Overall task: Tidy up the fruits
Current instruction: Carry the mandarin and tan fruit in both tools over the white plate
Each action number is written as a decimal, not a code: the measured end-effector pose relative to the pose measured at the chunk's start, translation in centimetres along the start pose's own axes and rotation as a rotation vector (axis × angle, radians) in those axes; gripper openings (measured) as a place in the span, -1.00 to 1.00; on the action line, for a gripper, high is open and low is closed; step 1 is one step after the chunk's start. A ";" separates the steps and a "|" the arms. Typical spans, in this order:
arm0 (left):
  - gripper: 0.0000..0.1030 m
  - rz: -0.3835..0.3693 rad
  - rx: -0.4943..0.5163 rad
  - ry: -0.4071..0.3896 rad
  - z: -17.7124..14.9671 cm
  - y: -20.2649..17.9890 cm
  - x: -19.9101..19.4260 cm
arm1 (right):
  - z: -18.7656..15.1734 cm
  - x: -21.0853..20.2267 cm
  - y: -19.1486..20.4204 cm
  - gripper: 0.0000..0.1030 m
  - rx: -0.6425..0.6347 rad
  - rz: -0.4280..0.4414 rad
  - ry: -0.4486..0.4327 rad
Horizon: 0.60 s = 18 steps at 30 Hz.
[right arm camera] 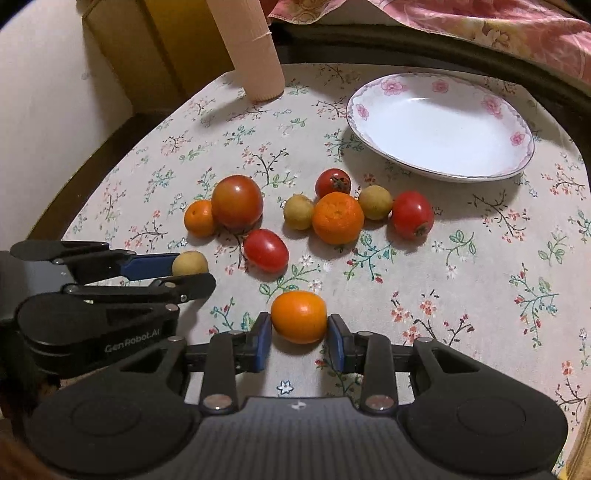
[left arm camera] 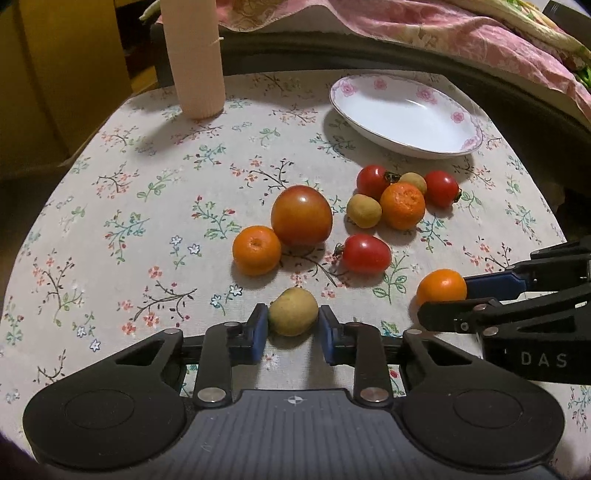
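Observation:
My left gripper (left arm camera: 293,321) is shut on a small yellow-brown fruit (left arm camera: 293,312), its blue pads pressing both sides; the same fruit (right arm camera: 190,263) shows in the right wrist view. My right gripper (right arm camera: 299,328) is shut on a small orange (right arm camera: 299,316), seen also from the left as the orange (left arm camera: 441,288). Both fruits rest on the floral cloth (left arm camera: 147,206). Loose on the cloth lie a large tomato (left arm camera: 301,215), another orange (left arm camera: 256,250), a small tomato (left arm camera: 366,253) and a cluster of several small fruits (left arm camera: 402,200). An empty white plate (left arm camera: 458,116) stands behind.
A tall pale pink cylinder (left arm camera: 194,55) stands at the back left of the table. Pink patterned fabric (left arm camera: 461,33) lies beyond the table's dark rim (left arm camera: 332,48). A yellow-brown cabinet (left arm camera: 55,74) is at the left.

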<state>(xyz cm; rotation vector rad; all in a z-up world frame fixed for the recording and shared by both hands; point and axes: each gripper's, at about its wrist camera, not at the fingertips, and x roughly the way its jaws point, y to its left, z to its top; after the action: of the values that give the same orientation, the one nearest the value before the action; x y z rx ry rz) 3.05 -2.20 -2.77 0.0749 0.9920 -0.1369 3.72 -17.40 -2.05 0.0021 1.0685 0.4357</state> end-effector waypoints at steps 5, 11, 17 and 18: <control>-0.30 -0.019 -0.021 0.027 0.1 0.1 -0.3 | 0.0 -0.5 -0.2 -0.35 0.016 0.010 0.000; -0.30 -0.067 -0.032 0.007 1.3 -0.5 -1.7 | 0.3 -2.1 -0.4 -0.35 0.023 0.006 -0.033; -0.30 -0.143 -0.028 -0.037 4.9 -1.2 -1.6 | 1.9 -3.3 -1.7 -0.35 0.079 -0.001 -0.081; -0.30 -0.151 -0.026 -0.043 5.4 -1.4 -1.4 | 2.3 -3.4 -1.9 -0.35 0.088 -0.003 -0.087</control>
<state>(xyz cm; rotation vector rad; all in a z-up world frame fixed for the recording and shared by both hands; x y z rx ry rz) 6.57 -4.16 1.42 -0.0272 0.9556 -0.2631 4.95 -19.88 1.55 0.0970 1.0008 0.3820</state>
